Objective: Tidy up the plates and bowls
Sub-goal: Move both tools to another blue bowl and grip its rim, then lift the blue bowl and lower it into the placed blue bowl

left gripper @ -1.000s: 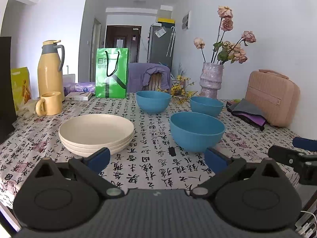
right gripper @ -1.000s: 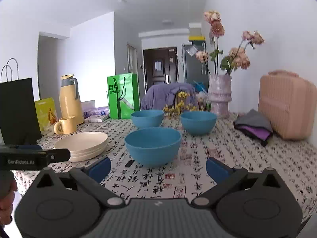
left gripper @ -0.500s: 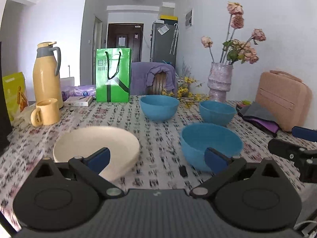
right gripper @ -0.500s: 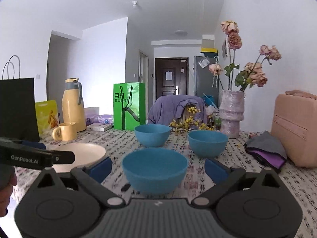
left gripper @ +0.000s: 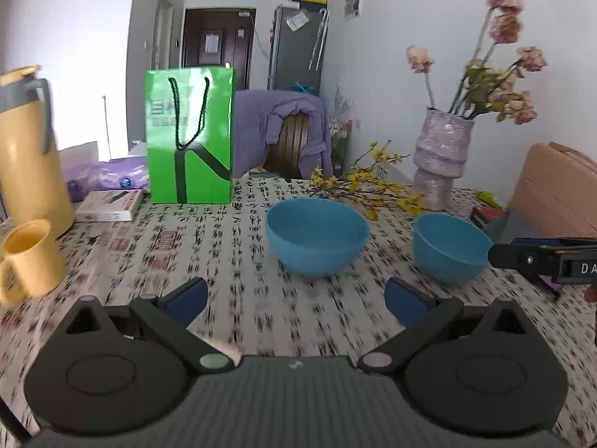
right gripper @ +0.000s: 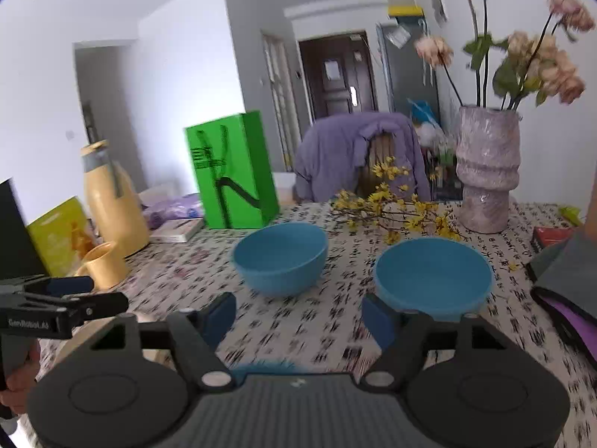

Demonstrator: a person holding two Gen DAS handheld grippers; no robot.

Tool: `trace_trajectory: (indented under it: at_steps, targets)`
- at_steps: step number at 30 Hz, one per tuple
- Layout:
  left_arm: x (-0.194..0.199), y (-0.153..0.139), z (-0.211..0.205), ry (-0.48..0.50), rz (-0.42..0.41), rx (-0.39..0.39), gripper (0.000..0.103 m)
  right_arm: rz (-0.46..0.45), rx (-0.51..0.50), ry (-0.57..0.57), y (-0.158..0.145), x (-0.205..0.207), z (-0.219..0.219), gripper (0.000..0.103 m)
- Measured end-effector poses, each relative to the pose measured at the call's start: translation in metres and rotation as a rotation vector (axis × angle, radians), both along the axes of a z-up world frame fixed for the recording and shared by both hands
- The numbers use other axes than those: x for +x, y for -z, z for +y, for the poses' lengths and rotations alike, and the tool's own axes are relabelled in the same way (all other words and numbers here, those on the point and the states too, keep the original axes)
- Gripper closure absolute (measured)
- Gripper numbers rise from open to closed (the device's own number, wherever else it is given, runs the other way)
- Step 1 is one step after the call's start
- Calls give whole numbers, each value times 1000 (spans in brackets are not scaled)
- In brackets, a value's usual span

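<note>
Calligraphy-print tabletop (right gripper: 321, 336) ahead: I'm narrowing my right tongs (right gripper: 298, 317) on nothing yet, left tongs (left gripper: 294, 296) apart and empty, and should be centring on the near right bowl's (right gripper: 433, 276) rim, far bowl (right gripper: 280, 261) beside it.

A bare strip of the printed tablecloth (left gripper: 224, 261) is left between the yellow mug (left gripper: 31, 257) and two blue bowls (left gripper: 317, 235), which are kept apart.
</note>
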State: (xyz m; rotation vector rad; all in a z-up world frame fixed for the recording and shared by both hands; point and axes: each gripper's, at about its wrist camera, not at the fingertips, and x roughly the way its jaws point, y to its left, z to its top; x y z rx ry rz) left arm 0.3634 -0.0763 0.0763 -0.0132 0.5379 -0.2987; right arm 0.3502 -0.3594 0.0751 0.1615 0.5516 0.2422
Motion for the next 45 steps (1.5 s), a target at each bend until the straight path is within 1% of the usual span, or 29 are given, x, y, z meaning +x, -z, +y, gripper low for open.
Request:
trace_trajectory:
  at_steps: [1,3,4,5,6,9,12,13,15,18,19,20,21,22,27,29,33,38,41,45]
  targets:
    - [18,2,0,3,23,-11,1,20,17,-5,1,18,-2,35]
    - [52,5,-1,13,69,-33,9,74,43,-13,6,50,-5,40]
    - [69,7,-3,10,95,-33,17,103,52,-26,9,69,-5,44]
    - [86,10,-5,11,116,-32,23,124,58,-36,12,82,-5,48]
    - [102,12,-7,14,136,-37,25,149,63,-43,16,98,-4,50]
    - [146,21,-10,12,211,-63,35,228,83,-38,27,141,-3,57]
    - [184,33,-12,4,293,-69,49,290,93,-52,39,175,0,63]
    - [197,38,-13,-9,328,-70,57,311,87,-52,43,187,2,64]
    - [217,47,-15,-8,379,-73,60,344,80,-60,50,204,4,65]
    - [234,59,-15,-13,426,-75,68,389,89,-59,65,225,7,69]
    - [237,64,-14,-17,442,-82,73,400,94,-61,70,230,8,72]
    - [240,67,-14,-20,453,-87,79,409,97,-62,73,233,9,78]
    - [242,70,-13,-13,458,-103,82,413,108,-68,77,237,10,80]
    - [243,71,-13,0,456,-116,86,416,120,-75,79,238,11,85]
    - [239,66,-18,-9,442,-78,89,419,90,-78,77,239,17,87]
    - [238,62,-17,-10,439,-81,93,417,94,-77,73,236,13,91]
    - [227,47,-16,-2,427,-93,94,406,100,-74,61,225,9,93]
    - [196,17,-16,4,376,-98,94,348,93,-75,29,191,7,93]
    - [168,-3,-17,17,345,-106,94,312,92,-77,7,163,4,93]
    - [124,-21,-23,36,319,-90,94,279,73,-77,-16,118,2,93]
